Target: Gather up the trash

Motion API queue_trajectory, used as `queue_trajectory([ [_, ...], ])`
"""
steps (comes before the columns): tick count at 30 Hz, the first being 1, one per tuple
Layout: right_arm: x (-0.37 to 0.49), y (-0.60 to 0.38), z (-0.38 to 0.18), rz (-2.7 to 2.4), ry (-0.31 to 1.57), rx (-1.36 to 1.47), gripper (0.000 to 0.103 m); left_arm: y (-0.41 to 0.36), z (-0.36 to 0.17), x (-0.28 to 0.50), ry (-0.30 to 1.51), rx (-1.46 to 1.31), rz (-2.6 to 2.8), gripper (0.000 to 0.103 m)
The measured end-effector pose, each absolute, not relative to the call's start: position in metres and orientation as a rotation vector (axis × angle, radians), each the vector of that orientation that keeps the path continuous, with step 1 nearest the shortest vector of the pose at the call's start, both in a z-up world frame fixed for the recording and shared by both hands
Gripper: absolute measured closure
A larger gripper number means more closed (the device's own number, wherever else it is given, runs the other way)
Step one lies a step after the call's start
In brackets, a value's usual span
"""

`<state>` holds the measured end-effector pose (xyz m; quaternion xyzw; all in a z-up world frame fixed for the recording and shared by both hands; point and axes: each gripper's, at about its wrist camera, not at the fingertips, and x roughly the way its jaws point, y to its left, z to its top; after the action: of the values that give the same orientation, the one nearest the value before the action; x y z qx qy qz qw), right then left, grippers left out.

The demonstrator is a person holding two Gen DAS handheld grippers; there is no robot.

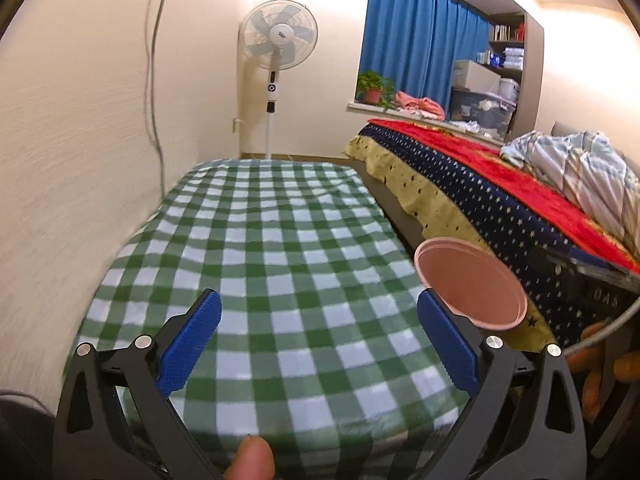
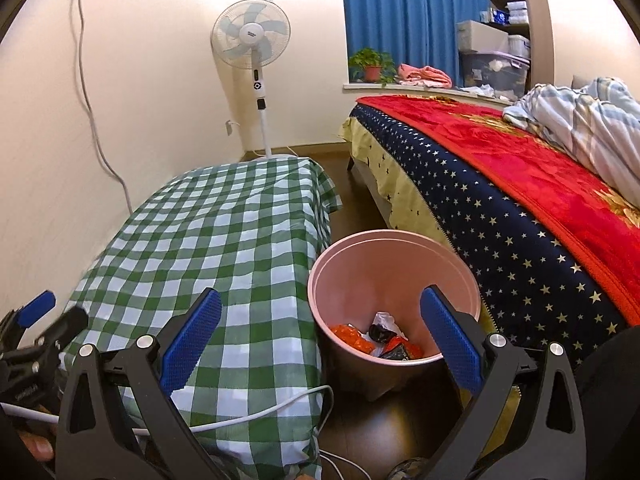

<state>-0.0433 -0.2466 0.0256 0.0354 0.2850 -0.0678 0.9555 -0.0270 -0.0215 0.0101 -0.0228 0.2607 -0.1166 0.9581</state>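
A pink bin [image 2: 394,268] stands on the floor between the checked table and the bed. Inside it lie orange, black and white wrappers [image 2: 376,340]. My right gripper [image 2: 320,312] is open above the table's edge and the bin's near rim, with nothing between its blue pads. In the left wrist view the bin [image 1: 472,284] shows only its rim, beside the right pad. My left gripper [image 1: 318,312] hangs open over the green checked cloth [image 1: 260,248], holding nothing. The left gripper [image 2: 36,312] also appears at the far left of the right wrist view.
A bed [image 2: 520,184] with a red and starred cover runs along the right. A standing fan [image 2: 252,40] is by the far wall. A white cable [image 2: 256,416] trails over the table's near corner. A thumb [image 1: 250,460] shows at the bottom.
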Motion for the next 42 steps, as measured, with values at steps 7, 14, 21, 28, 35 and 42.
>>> queue_trajectory([
  [7, -0.04, -0.236, 0.018, -0.135, 0.574, 0.058, 0.005, -0.018, 0.001, -0.028, 0.543, -0.011, -0.182, 0.008],
  [14, -0.031, -0.228, 0.008, -0.128, 0.605, 0.044, 0.005, -0.015, -0.009, -0.017, 0.579, -0.03, -0.141, 0.008],
  [21, -0.027, -0.224, 0.002, -0.118, 0.617, 0.038, 0.005, -0.017, -0.013, -0.014, 0.59, -0.037, -0.135, 0.008],
  [28, -0.026, -0.222, 0.001, -0.115, 0.619, 0.037, 0.005, -0.017, -0.013, -0.014, 0.589, -0.037, -0.131, 0.008],
  [35, -0.026, -0.22, 0.001, -0.112, 0.621, 0.031, 0.005, -0.017, -0.013, -0.014, 0.589, -0.037, -0.13, 0.008],
  [42, -0.027, -0.218, 0.001, -0.113, 0.62, 0.023, 0.005, -0.015, -0.013, -0.013, 0.588, -0.047, -0.128, 0.008],
])
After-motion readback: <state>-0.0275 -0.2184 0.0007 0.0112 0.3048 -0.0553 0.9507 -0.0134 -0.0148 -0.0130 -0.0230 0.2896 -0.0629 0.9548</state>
